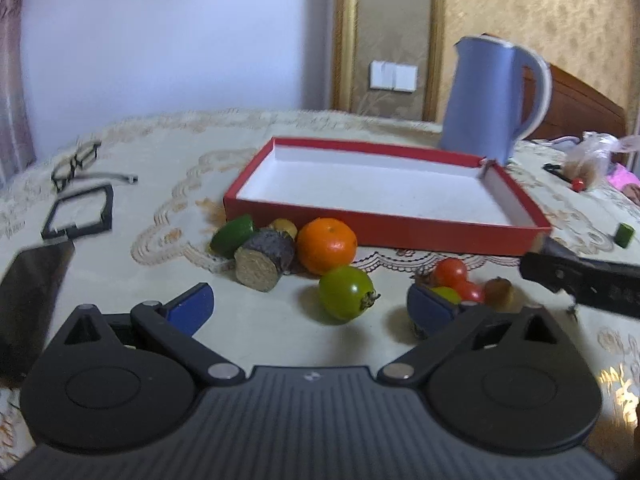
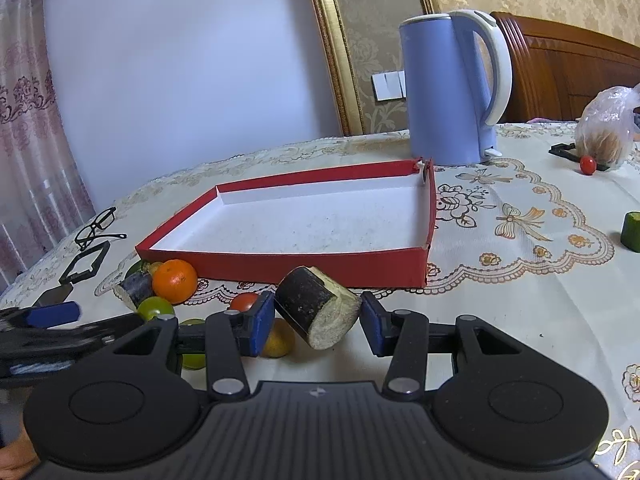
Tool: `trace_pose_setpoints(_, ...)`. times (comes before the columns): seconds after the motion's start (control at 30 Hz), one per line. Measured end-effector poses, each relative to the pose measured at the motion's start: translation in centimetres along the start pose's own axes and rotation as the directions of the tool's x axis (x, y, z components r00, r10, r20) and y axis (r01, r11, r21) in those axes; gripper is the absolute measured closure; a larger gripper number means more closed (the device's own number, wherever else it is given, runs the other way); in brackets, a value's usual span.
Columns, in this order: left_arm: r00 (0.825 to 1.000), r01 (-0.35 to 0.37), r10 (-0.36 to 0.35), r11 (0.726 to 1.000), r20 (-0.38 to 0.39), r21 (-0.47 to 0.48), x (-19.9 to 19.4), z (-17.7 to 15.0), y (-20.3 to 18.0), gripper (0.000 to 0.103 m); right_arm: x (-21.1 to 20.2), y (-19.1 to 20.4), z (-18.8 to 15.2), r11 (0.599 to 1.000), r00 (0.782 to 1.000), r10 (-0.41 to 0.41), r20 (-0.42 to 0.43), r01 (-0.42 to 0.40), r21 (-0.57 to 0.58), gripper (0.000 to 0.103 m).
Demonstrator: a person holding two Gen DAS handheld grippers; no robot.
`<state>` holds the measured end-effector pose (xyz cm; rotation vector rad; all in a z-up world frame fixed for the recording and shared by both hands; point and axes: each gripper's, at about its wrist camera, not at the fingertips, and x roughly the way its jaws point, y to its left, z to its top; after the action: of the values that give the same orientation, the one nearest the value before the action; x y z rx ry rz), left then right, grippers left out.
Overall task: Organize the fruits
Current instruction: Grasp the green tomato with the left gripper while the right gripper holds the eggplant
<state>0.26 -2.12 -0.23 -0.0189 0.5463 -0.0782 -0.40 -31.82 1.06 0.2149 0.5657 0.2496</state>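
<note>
A dark-skinned sugarcane chunk is gripped between the blue pads of the right claw, tilted, its pale cut end turned near and down; it appears lifted off the desk, though contact below is hidden. The left claw is spread wide with nothing held, and a green round fruit is seen lying between its pads, touched by neither.

Just past both claws, the red tray is shown with its white floor bare: not one fruit has been placed inside yet. So the job is judged barely begun, with the first piece only now in hand.

Along the tray's near wall everything else is left waiting: an orange, a second sugarcane chunk, a green cut piece to the left, and red cherry tomatoes to the right. A further green piece is seen far right, well apart, and a lone tomato by the plastic bag. A blue kettle is stood behind the tray
</note>
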Motion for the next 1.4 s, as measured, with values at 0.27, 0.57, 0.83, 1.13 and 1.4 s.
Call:
trace_pose_setpoints(0.27,0.997,0.001,-0.009,0.995,-0.079,-0.105,2.2,0.5,0.5,0.030,0.4,-0.2,-0.2,1.000,1.000,0.002,-0.010,-0.001,0.007,0.057)
trace_pose_setpoints(0.57,0.994,0.021,-0.029,0.997,-0.102,-0.077,1.9,0.9,-1.0,0.071,0.1,-0.1,-0.3,1.000,1.000,-0.002,-0.003,0.002,0.003,0.057)
trace_pose_setpoints(0.83,0.998,-0.044,0.044,0.999,-0.035,-0.006,0.3,1.5,-1.8,0.071,-0.4,-0.3,-0.2,1.000,1.000,-0.002,0.010,0.001,0.008,0.057)
trace_pose_setpoints(1.13,0.997,-0.076,0.076,0.997,0.001,0.028,0.3,2.9,-2.2,0.071,-1.0,-0.2,-0.2,1.000,1.000,0.003,0.027,-0.003,-0.005,0.057)
trace_pose_setpoints(1.4,0.992,-0.122,0.119,0.989,0.034,0.090,2.1,5.2,-3.6,0.071,-1.5,-0.4,-0.1,1.000,0.999,0.006,0.043,-0.006,-0.006,0.057)
